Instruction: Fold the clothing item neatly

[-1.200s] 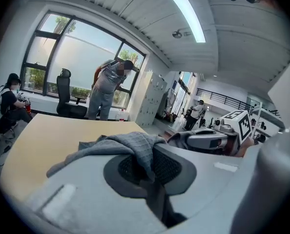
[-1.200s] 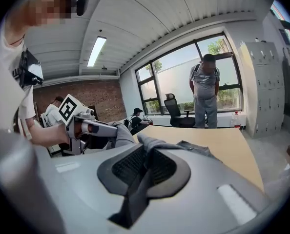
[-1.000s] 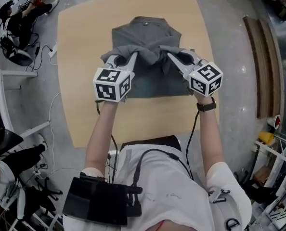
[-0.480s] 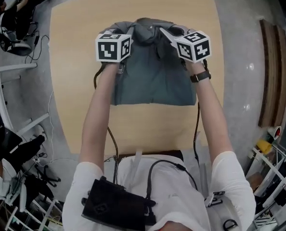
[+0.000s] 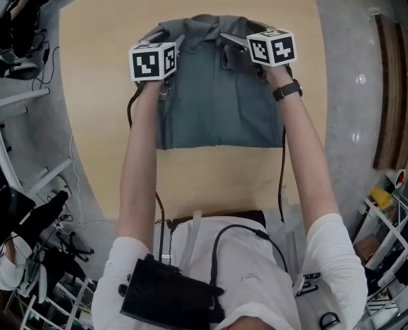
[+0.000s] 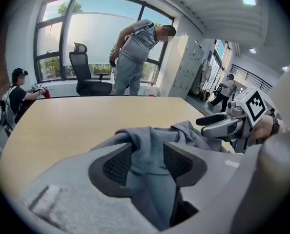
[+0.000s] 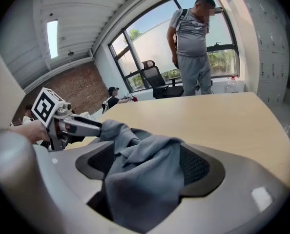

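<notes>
Now, soft grey fabric shirt (image 5: 218,108) on pale wooden table (image 5: 94,129), left gripper (image 6: 147,147), right gripper (image 7: 147,150), jaws just parted, cloth bunched between

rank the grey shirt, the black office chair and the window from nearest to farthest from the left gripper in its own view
1. grey shirt: between the left gripper's tongs, which have just been opening.
2. black office chair: past the table's far edge, left of centre.
3. window: behind the chair.
</notes>
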Demonstrator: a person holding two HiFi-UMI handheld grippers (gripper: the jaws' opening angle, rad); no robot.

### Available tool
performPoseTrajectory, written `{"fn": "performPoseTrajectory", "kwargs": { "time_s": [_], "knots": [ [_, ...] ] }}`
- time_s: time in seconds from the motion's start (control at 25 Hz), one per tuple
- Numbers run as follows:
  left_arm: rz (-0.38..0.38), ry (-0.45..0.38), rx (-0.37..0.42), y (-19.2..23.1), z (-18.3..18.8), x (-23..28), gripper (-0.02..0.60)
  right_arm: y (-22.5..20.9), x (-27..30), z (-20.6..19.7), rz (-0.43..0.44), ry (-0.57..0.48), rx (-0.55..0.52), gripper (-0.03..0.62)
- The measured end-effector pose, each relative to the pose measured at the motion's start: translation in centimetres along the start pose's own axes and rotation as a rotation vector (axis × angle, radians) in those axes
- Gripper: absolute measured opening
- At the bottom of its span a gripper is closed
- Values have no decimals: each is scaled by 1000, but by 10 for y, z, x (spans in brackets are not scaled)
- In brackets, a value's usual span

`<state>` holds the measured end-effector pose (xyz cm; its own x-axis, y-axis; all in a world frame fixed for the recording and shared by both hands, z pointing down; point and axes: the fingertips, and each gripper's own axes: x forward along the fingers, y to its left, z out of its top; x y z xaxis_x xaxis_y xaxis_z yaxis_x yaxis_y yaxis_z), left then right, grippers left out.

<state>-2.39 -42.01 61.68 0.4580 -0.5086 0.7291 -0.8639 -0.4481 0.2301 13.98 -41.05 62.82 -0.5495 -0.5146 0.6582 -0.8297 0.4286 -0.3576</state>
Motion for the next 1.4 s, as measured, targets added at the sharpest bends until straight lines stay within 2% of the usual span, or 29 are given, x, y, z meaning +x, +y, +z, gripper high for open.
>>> {"fn": "performPoseTrajectory", "kwargs": {
  "time_s": [0.12, 0.24, 0.32, 0.44, 0.56, 0.64, 0.72, 0.8, 0.88, 0.92, 0.96, 1.0, 1.08, 1.12, 1.2, 1.28, 1.32, 1.4],
  "knots": [
    [32, -45, -37, 14, -12, -44, 218, 6, -46, 1, -21, -83, 6, 428],
    [58, -69, -69, 21, -50, -101, 218, 21, -103, -24, -57, -161, 20, 411],
    [78, -39, -62, 20, -95, -137, 218, 30, -138, -65, -105, -149, 24, 403],
    [83, 31, -71, 12, -171, -177, 218, 39, -177, -149, -185, -71, 72, 367],
    [15, 126, -102, -13, -239, -190, 218, 40, -205, -230, -284, 0, 191, 359],
    [12, 178, -97, -28, -271, -190, 218, 42, -219, -271, -340, 7, 291, 328],
    [48, 170, -99, -33, -283, -185, 217, 47, -223, -298, -361, 2, 349, 322],
    [78, 140, -116, -35, -286, -178, 215, 50, -219, -312, -372, 7, 342, 316],
    [117, 134, -124, -32, -289, -169, 212, 49, -214, -313, -391, -12, 328, 277],
    [138, 131, -129, -30, -290, -167, 176, 47, -214, -310, -399, -30, 327, 247],
    [144, 123, -146, -28, -290, -165, 62, 45, -213, -307, -403, -47, 332, 220],
    [126, 109, -182, -28, -290, -165, 32, 44, -214, -305, -397, -64, 343, 188],
    [44, 66, -289, -27, -288, -172, 25, 42, -217, -301, -365, -108, 377, 93],
    [-3, 38, -338, -24, -285, -179, 25, 41, -220, -299, -344, -132, 392, 77],
    [-111, -11, -397, -19, -276, -191, 25, 41, -228, -293, -306, -162, 397, 74],
    [-224, -29, -426, -24, -273, -200, 25, 47, -235, -295, -285, -140, 359, 74],
    [-263, -26, -445, -26, -277, -205, 26, 50, -239, -301, -284, -117, 334, 74],
    [-280, -19, -487, -21, -291, -218, 12, 58, -245, -317, -289, -84, 318, 69]
  ]
}}
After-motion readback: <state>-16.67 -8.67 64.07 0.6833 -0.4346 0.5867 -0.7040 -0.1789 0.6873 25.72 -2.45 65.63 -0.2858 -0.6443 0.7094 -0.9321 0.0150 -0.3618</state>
